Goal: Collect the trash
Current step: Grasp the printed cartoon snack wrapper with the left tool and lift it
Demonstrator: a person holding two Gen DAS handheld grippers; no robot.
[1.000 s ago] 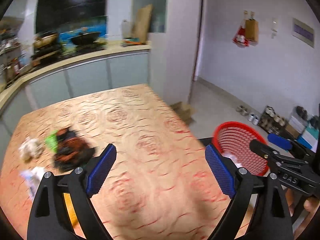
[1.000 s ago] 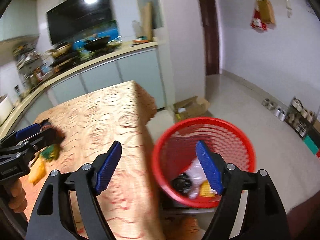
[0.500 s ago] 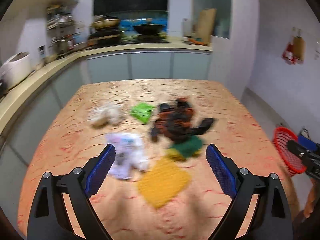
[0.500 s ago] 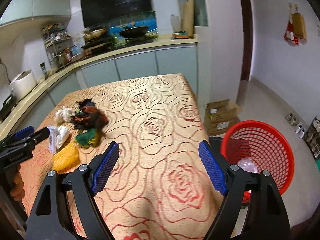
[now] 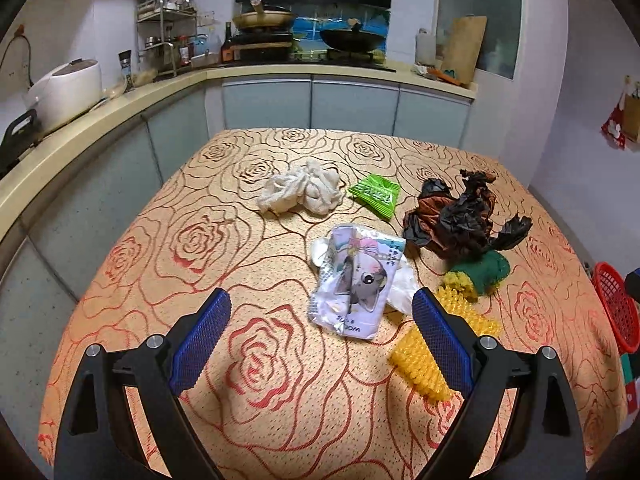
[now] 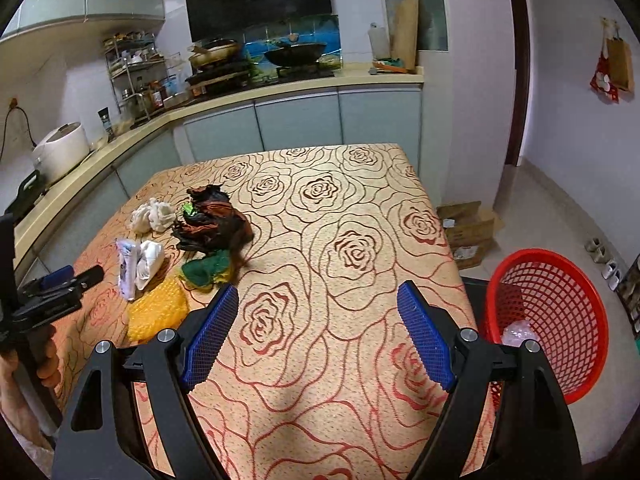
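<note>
Both the left gripper (image 5: 320, 316) and right gripper (image 6: 318, 330) are spread, empty, above crinkled wrappers (image 5: 352, 280), bumpy yellow mesh (image 5: 420, 364) on the rose-patterned bench (image 5: 248, 240).

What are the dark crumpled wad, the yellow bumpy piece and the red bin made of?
Dark wad: looks like thin plastic film, black and brown, glossy creases.
Yellow piece: probably soft plastic or foam, translucent, with rows of raised bumps.
Red bin: rigid moulded plastic, open lattice walls.
</note>
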